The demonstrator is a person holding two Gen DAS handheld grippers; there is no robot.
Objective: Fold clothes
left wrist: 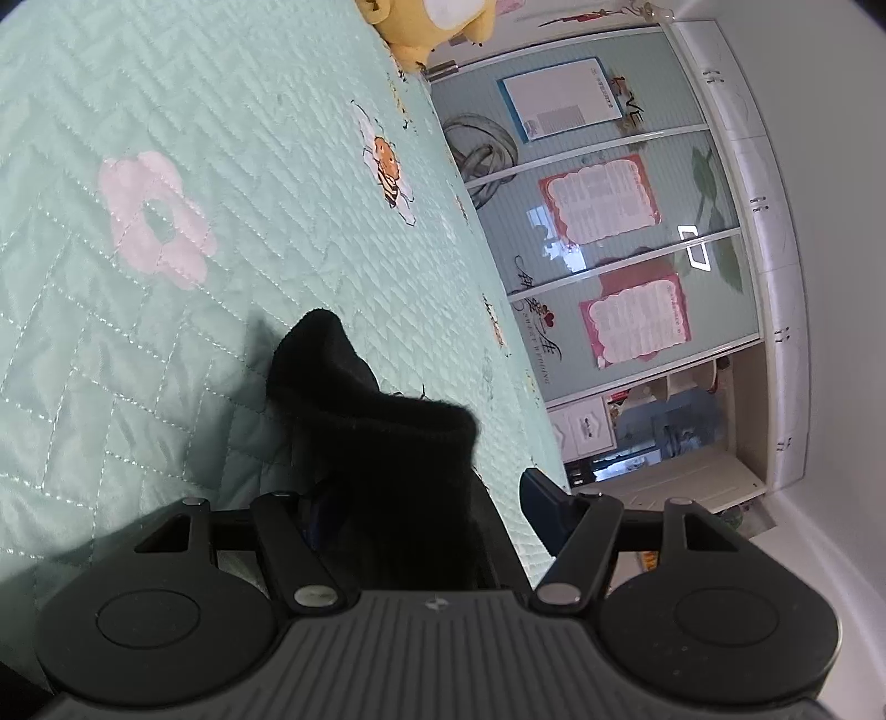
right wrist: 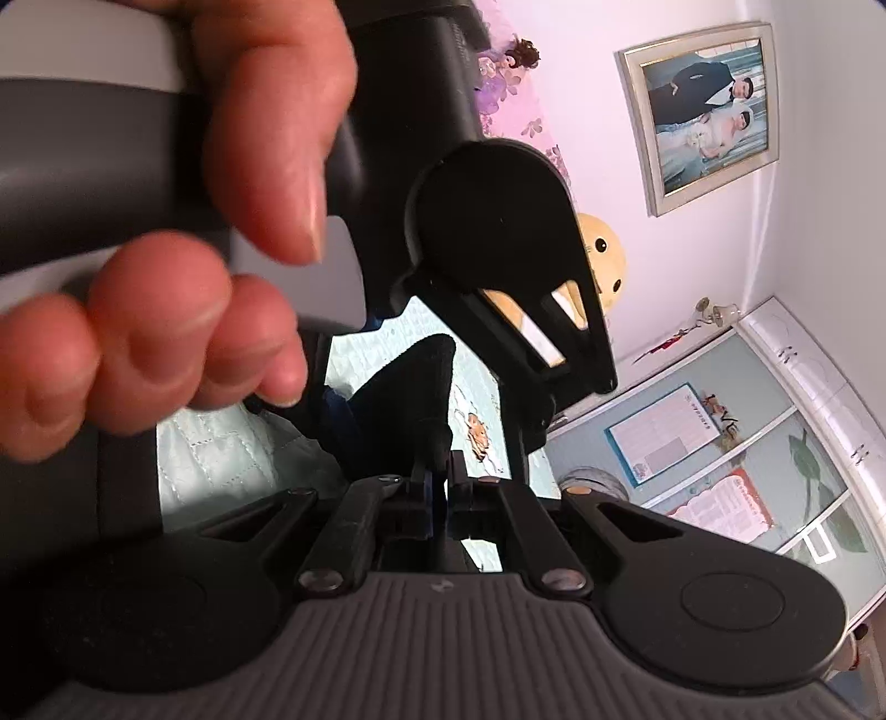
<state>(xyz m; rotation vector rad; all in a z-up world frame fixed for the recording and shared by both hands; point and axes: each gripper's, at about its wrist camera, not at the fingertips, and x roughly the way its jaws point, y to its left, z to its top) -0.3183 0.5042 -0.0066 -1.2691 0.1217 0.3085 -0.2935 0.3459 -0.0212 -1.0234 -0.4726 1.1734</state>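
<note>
A black knit garment (left wrist: 376,421) hangs bunched over the green quilted bedspread (left wrist: 166,304). In the left wrist view it fills the gap of my left gripper (left wrist: 421,487), which stands open. Its right blue pad (left wrist: 540,495) is clear of the cloth and its left finger is hidden behind the cloth. In the right wrist view my right gripper (right wrist: 440,476) is shut on a lower fold of the black garment (right wrist: 410,387), which rises away from the jaws. A person's hand (right wrist: 221,249) holds the left tool's black housing (right wrist: 487,221) just in front of the right camera.
A yellow plush toy (left wrist: 426,27) sits at the far end of the bed. Sliding wardrobe doors (left wrist: 609,221) with posters stand beyond the bed's edge. A framed photo (right wrist: 709,111) hangs on the pink wall. Bee and flower prints dot the bedspread.
</note>
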